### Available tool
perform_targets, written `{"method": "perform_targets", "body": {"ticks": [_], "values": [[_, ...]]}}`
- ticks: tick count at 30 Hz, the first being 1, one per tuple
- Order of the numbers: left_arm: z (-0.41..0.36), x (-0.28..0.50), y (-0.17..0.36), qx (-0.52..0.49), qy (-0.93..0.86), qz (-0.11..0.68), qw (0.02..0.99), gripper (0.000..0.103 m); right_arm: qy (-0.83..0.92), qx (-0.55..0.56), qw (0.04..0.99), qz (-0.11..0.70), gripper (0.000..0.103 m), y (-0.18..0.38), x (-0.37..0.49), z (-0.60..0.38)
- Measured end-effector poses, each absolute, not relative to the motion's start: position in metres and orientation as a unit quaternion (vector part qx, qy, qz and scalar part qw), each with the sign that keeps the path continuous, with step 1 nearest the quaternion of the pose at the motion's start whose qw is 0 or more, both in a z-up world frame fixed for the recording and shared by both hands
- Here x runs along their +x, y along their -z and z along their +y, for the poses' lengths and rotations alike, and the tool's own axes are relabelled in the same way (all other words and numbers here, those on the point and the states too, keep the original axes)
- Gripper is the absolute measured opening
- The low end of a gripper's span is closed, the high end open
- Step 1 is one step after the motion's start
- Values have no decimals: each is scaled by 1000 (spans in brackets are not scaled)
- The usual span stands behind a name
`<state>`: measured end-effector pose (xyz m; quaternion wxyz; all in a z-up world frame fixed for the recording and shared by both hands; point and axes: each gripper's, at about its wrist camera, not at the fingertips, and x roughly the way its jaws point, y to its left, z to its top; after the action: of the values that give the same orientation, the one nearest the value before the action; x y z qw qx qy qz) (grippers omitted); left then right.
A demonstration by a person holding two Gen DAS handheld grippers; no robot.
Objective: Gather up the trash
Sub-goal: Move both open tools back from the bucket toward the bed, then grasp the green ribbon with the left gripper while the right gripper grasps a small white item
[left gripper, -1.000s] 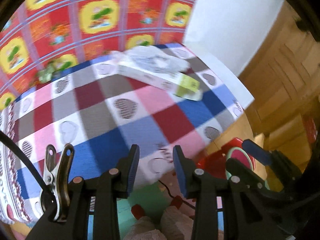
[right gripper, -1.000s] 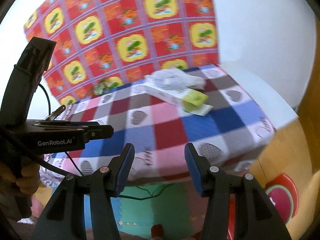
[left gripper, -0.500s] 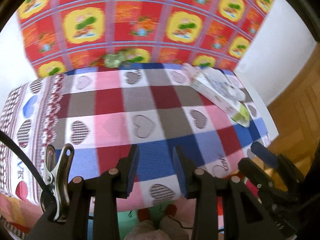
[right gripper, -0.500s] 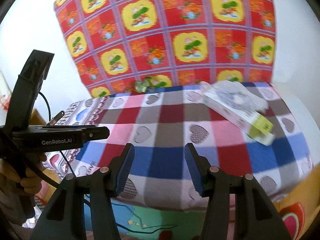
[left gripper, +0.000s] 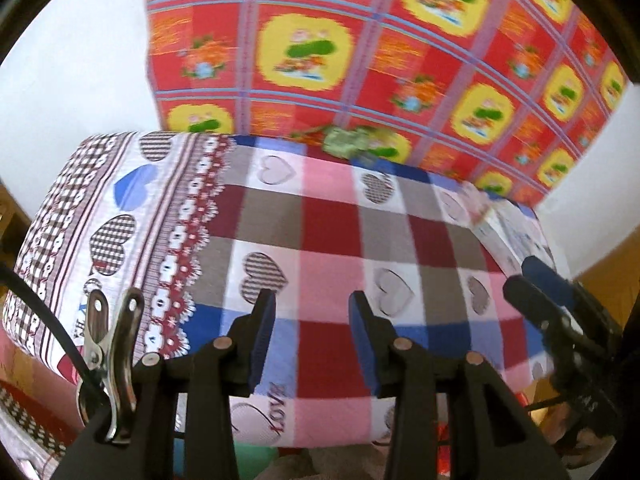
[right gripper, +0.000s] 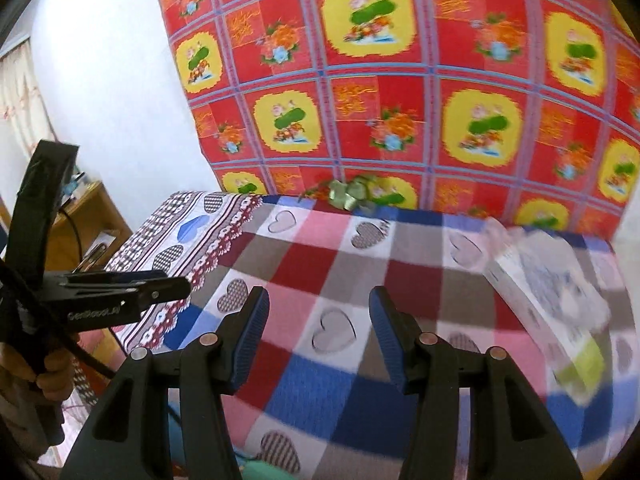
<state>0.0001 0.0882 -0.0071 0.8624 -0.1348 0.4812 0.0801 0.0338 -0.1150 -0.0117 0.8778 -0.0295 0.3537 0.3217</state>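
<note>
Here the worktop (right gripper: 304,264) is covered by a checked cloth printed with hearts, and a red and yellow patterned sheet (right gripper: 400,80) hangs behind its far edge. A small crumpled green wrapper (right gripper: 352,194) lies at the far edge, right against that sheet; the left wrist view shows the same green wrapper (left gripper: 352,142) at the middle of the far edge. A long white carton (right gripper: 540,300) with a yellow-green end lies along the right edge, with a crumpled white plastic piece (right gripper: 560,280) on top of it; motion blur hides the detail. In the left wrist view only the carton's far part (left gripper: 516,236) shows at the right edge, partly hidden by the right hand-held gripper (left gripper: 556,300).

The left hand-held gripper (left gripper: 312,320) hangs over the near edge of the worktop with its 2 fingers apart and nothing between them. The right hand-held gripper (right gripper: 318,316) is likewise spread wide and empty, over the near middle of the cloth. The green wrapper lies well ahead of both, with bare cloth between. The carton sits to the right of the right hand-held gripper, apart from its fingers. A hand (right gripper: 52,376) grips the left tool's handle at the left side of the right wrist view.
</note>
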Motion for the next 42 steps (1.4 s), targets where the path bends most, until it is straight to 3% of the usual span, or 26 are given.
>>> {"method": "perform_targets", "body": {"ticks": [21, 35, 37, 42], "values": [[135, 87, 49, -202, -171, 485, 834, 40, -357, -93, 844, 389, 53, 97, 221, -49], [123, 124, 72, -215, -173, 476, 835, 40, -370, -160, 832, 380, 52, 132, 269, -13], [122, 129, 75, -215, -169, 478, 835, 40, -372, -160, 831, 383, 48, 134, 276, -10], [120, 140, 78, -217, -172, 474, 836, 40, -369, -164, 829, 386, 27, 142, 287, -4]]}}
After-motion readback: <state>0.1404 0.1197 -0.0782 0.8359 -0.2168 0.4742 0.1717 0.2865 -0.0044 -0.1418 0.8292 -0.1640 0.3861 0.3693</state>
